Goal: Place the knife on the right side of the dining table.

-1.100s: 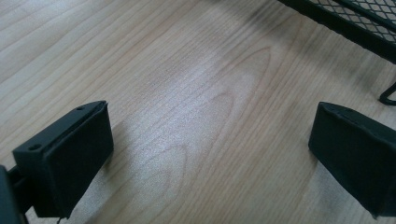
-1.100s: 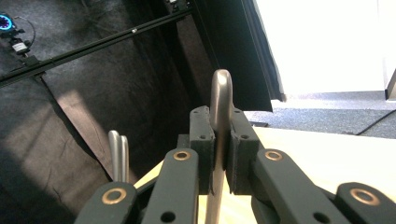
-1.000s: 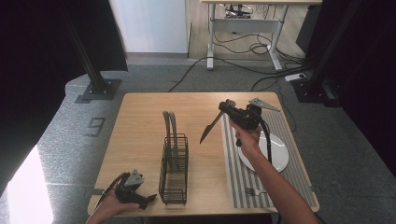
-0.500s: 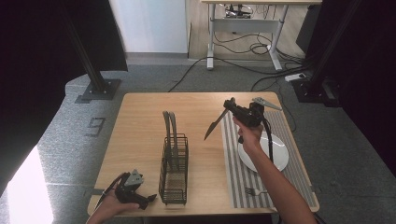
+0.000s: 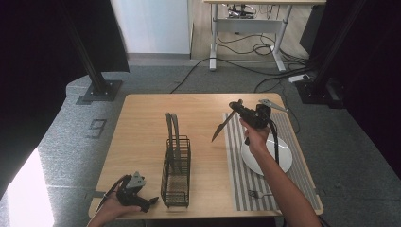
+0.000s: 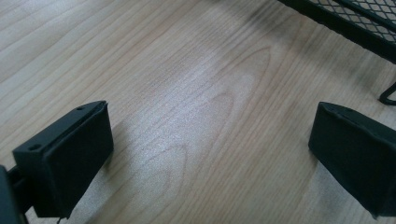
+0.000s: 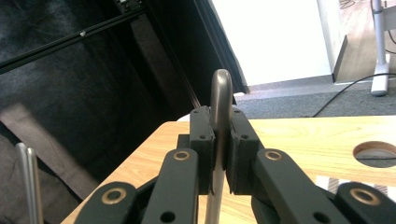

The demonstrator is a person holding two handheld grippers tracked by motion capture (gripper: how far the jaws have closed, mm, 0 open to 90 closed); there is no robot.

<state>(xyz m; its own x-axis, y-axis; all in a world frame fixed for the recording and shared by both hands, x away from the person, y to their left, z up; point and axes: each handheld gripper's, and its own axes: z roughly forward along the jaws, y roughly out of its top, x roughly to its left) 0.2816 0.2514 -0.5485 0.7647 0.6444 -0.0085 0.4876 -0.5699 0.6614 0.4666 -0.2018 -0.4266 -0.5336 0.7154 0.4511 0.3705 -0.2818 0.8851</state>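
Observation:
My right gripper (image 5: 236,108) is raised over the table's right half, shut on a metal knife (image 5: 222,127). The knife slants down and to the left, its tip above the wood near the mat's left edge. In the right gripper view the knife's rounded end (image 7: 221,91) sticks up between the jaws of the right gripper (image 7: 220,140). A black wire cutlery rack (image 5: 176,172) stands at the table's middle front with two utensils (image 5: 171,127) upright in it. Resting at the front left corner is my left gripper (image 5: 150,202), open over bare wood (image 6: 210,154).
A striped placemat (image 5: 243,184) covers the right side of the table, bearing a white plate (image 5: 283,163) and a fork (image 5: 257,193) near the front edge. The rack's mesh corner (image 6: 359,21) lies just beyond the left jaws. A cable hole (image 7: 375,152) is cut in the tabletop.
The right gripper has carried the knife a little to the right, toward the placemat. The left gripper has stayed in place.

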